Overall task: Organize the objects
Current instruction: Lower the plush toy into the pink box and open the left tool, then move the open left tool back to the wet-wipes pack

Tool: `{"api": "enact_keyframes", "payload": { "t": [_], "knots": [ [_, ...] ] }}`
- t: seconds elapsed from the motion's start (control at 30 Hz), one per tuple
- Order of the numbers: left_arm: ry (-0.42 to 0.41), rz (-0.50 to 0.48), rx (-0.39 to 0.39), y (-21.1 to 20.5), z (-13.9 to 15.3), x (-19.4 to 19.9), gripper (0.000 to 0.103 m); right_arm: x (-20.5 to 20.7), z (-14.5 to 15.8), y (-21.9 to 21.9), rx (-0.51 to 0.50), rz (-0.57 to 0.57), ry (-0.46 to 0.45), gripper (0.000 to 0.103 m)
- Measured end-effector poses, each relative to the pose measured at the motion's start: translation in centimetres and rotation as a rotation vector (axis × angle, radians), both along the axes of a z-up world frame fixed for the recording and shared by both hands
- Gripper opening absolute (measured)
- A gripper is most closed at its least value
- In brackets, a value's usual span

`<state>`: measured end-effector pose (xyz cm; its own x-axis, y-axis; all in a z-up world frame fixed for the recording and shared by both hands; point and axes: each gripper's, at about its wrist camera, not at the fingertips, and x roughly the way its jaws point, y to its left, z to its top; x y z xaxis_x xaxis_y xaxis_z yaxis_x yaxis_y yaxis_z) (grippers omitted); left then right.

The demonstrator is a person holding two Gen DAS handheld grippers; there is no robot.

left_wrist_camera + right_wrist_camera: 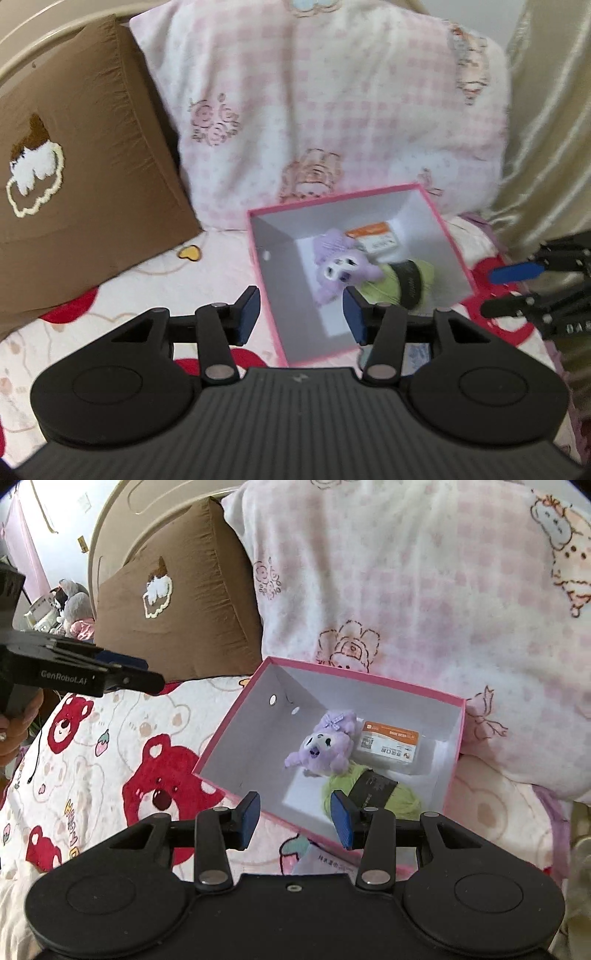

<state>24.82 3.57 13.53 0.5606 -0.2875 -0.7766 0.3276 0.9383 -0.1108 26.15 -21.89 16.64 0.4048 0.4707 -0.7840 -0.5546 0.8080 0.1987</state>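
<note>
With the purple plush [321, 747], green yarn [406, 801] and small packet [388, 744] already inside the pink box [229, 734] on the bed, both left tongs [300, 314] and right tongs [295, 818] hang wide and empty, so the sorting looks mostly finished.

The pink box [376, 681] looks like matt cardboard, white and smooth inside. In it lie a fuzzy purple plush [325, 747] and green yarn [406, 801]. The bear-print blanket [110, 738] is soft fleece.
</note>
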Motion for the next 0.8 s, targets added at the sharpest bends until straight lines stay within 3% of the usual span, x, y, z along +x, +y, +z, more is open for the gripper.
{"api": "enact_keyframes", "payload": {
  "t": [0.4,0.67,0.8],
  "knots": [
    [0.044,-0.104,-0.167,-4.6,-5.4,-7.0,0.05,-7.7,-1.5,-1.0,-0.012,0.052,-0.144,0.05],
    [0.078,-0.099,-0.103,-7.3,-7.1,-10.0,0.051,-11.0,-2.0,-3.7,-0.015,0.026,-0.148,0.052],
    [0.108,-0.07,-0.056,-8.2,-7.8,-11.5,0.056,-12.4,-2.3,-4.8,-0.034,0.017,-0.176,0.055]
  ]
}}
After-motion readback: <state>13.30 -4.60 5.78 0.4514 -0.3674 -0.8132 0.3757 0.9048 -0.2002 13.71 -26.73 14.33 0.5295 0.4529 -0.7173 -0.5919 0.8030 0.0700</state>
